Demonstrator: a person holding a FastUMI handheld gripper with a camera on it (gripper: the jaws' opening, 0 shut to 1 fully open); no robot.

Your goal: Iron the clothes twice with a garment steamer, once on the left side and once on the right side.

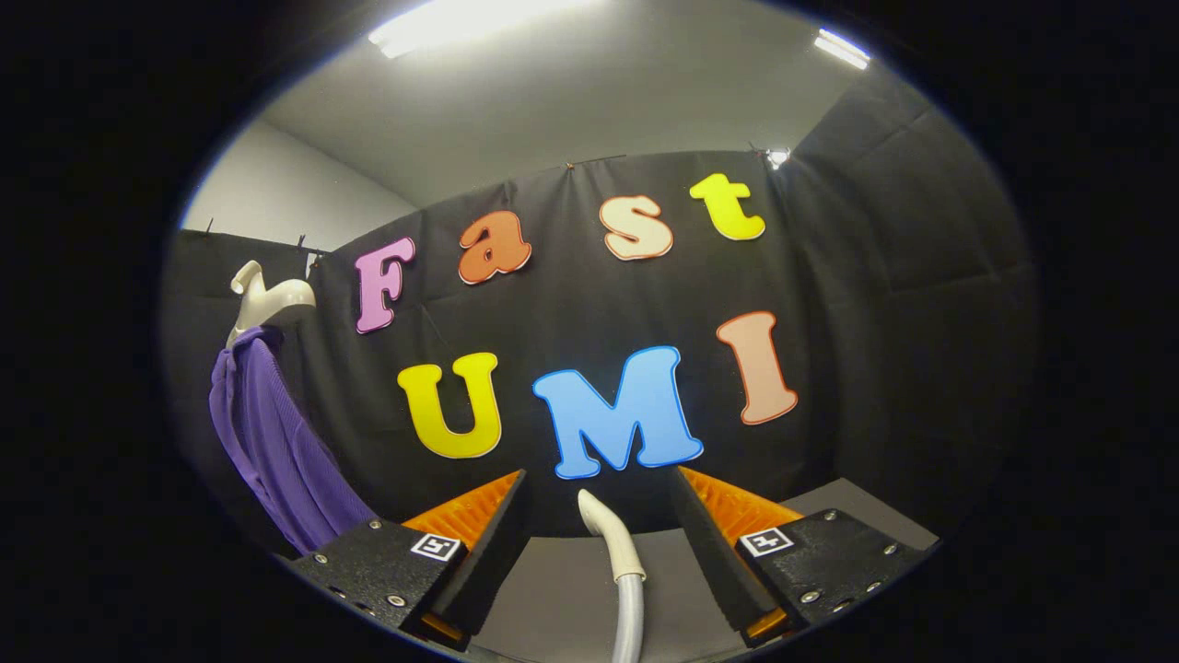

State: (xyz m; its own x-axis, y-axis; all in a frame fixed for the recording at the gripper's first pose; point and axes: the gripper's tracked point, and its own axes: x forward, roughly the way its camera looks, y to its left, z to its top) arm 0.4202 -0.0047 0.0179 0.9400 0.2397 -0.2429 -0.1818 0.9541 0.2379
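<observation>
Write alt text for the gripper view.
The gripper has its fingers spread open on either side of a white curved steamer nozzle on a grey hose, without touching it. Off to the left and farther away, a purple ribbed garment hangs on a cream mannequin neck against the black cloth wall.

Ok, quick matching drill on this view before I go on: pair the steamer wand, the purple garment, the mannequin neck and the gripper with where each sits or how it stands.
Things:
1. steamer wand
2. purple garment
3. mannequin neck
4. gripper

Places or states:
A. sticks up above the purple cloth
B. open, fingers spread apart
C. between the fingers, touched by neither
D. hangs off to the left, beyond the left finger

Pairs: 1-C, 2-D, 3-A, 4-B
</observation>
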